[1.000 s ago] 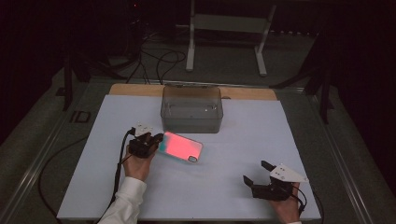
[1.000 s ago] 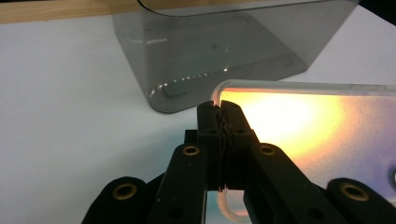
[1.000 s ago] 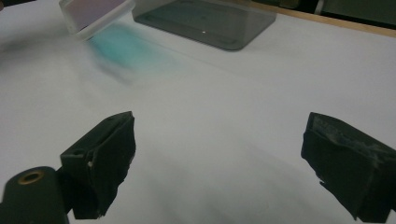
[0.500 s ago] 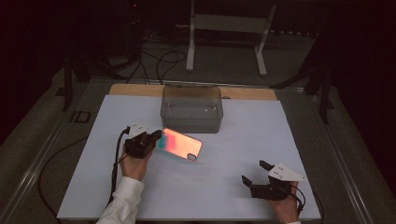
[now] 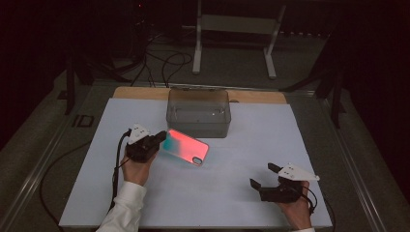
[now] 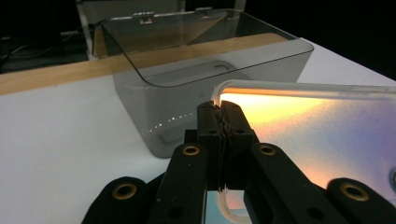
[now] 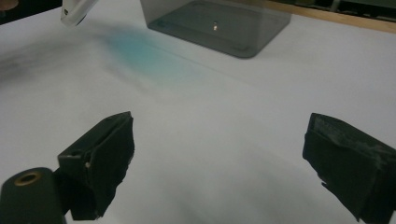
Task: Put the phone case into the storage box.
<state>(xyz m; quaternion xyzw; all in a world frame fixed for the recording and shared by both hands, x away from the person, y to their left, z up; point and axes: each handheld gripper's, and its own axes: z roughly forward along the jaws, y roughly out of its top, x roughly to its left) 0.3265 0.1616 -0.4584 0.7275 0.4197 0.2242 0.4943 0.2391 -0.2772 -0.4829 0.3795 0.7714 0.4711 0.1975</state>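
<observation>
High view shows the left gripper (image 5: pixel 157 140) clamped on one short edge of the glossy pink-to-teal phone case with a clear rim (image 5: pixel 186 147), holding it tilted above the white tabletop (image 5: pixel 232 203), just at 7 o'clock of the open smoky-grey translucent plastic box (image 5: pixel 198 112); placing it well probably means lifting the free end over the near wall before letting go. The right gripper (image 5: pixel 270 181) rests wide and empty at 4 o'clock. Whether the case's lower corner touches the tabletop cannot be told, and the box's floor is dim.
</observation>
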